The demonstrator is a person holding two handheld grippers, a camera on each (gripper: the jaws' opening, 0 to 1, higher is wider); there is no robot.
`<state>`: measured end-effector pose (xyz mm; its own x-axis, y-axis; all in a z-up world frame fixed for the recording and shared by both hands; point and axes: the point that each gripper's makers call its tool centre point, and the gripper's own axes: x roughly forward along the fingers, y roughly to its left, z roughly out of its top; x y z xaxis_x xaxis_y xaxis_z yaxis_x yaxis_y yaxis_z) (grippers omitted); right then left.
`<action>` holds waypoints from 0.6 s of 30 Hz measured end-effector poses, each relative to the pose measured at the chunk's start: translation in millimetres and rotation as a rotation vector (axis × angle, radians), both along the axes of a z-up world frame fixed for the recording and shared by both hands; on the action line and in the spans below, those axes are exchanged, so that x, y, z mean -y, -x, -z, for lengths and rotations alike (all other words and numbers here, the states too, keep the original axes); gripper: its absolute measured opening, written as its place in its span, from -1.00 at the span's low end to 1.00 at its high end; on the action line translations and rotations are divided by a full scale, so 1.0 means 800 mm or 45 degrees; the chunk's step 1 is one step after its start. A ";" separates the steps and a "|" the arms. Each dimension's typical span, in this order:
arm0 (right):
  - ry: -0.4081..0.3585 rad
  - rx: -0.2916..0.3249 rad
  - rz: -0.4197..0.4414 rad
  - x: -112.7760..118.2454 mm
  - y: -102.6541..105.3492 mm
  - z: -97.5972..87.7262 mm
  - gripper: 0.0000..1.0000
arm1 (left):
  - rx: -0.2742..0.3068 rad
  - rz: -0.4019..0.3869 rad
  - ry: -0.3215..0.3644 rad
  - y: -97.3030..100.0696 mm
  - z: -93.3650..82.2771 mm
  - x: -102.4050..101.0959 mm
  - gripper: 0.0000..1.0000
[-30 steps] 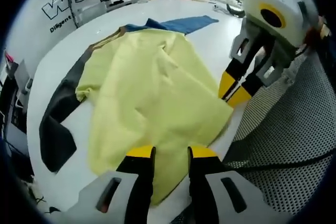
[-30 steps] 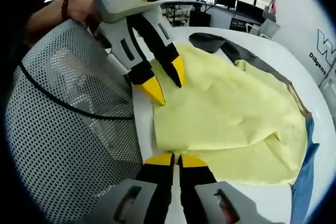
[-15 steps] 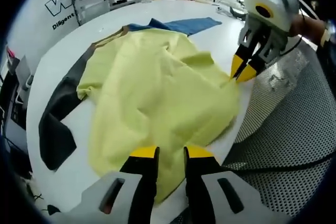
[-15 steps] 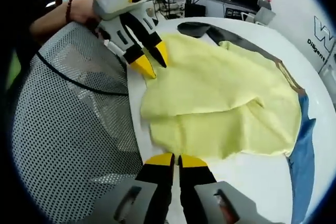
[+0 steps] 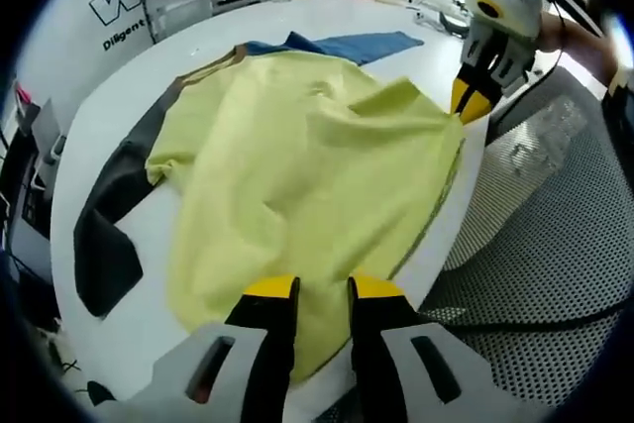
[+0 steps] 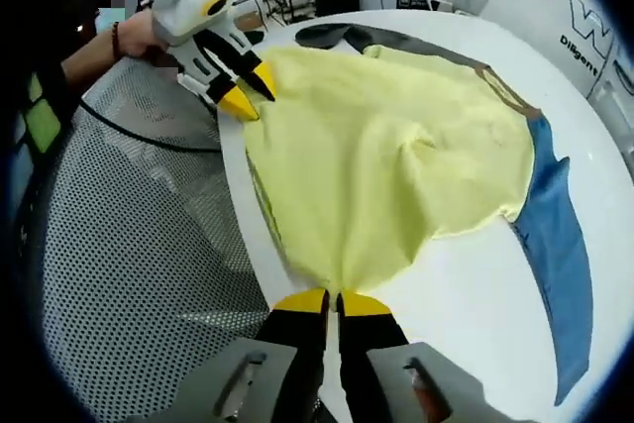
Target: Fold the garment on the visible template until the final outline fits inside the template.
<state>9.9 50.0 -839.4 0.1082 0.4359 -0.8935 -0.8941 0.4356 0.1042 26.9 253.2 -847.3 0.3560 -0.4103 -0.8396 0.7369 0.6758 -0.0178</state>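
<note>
On the desk (image 5: 109, 116): yellow garment (image 5: 297, 165), pulled wider and flatter than a second ago, hem taut between grippers. Left gripper (image 5: 322, 289) clenched on the near hem; right gripper (image 6: 332, 301) clamped on the other corner. Folding barely begun. Dark (image 5: 104, 245) and blue (image 6: 555, 245) cloths beneath. Wall lettering: "Diligent".

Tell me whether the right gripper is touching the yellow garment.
Touching: in the right gripper view, the right gripper is shut on the yellow garment at its edge, cloth pulled taut.
</note>
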 end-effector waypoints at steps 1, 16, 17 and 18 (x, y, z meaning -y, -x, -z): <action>0.004 -0.010 -0.001 0.002 0.001 -0.001 -1.00 | -0.003 0.004 0.003 0.001 0.000 0.003 -0.70; 0.152 -0.033 0.086 0.073 -0.013 0.011 -1.00 | -0.048 0.098 0.010 0.017 0.002 0.041 -0.85; 0.176 -0.025 0.086 0.079 -0.014 0.012 -1.00 | -0.040 0.111 0.000 0.017 0.002 0.042 -0.86; 0.184 -0.030 0.099 0.086 -0.014 0.012 -1.00 | -0.042 0.114 0.003 0.017 0.002 0.045 -0.86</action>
